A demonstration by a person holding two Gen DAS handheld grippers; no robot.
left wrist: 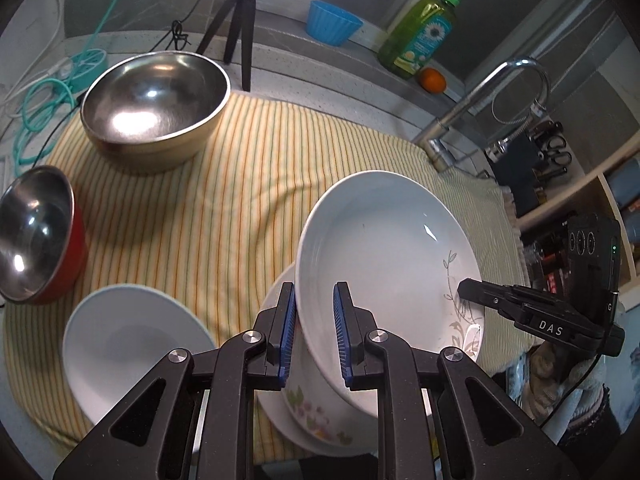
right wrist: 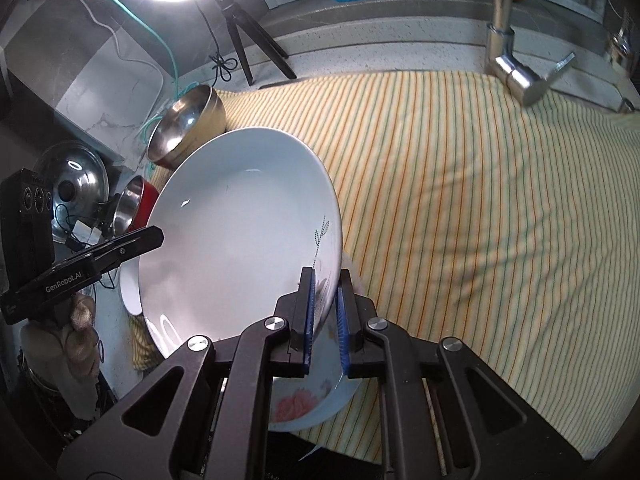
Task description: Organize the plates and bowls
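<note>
A white deep plate with a grey vine print (left wrist: 384,248) (right wrist: 240,240) is held tilted above the striped cloth by both grippers. My left gripper (left wrist: 316,296) is shut on its left rim, the blue pads pressing either side of the edge. On the opposite, vine-printed rim my right gripper (right wrist: 326,280) is shut. Each gripper shows in the other's view: the right gripper (left wrist: 466,289) and the left gripper (right wrist: 158,236). Under the plate lies a floral dish stack (left wrist: 316,412) (right wrist: 296,404), partly hidden.
On the striped cloth (right wrist: 460,220) stand a white bowl (left wrist: 128,344), a red steel-lined bowl (left wrist: 36,236) and a large gold-sided steel bowl (left wrist: 156,100). Behind are a tripod (left wrist: 240,32), blue cup (left wrist: 332,22), soap bottle (left wrist: 424,36), orange (left wrist: 433,79) and faucet (left wrist: 480,96).
</note>
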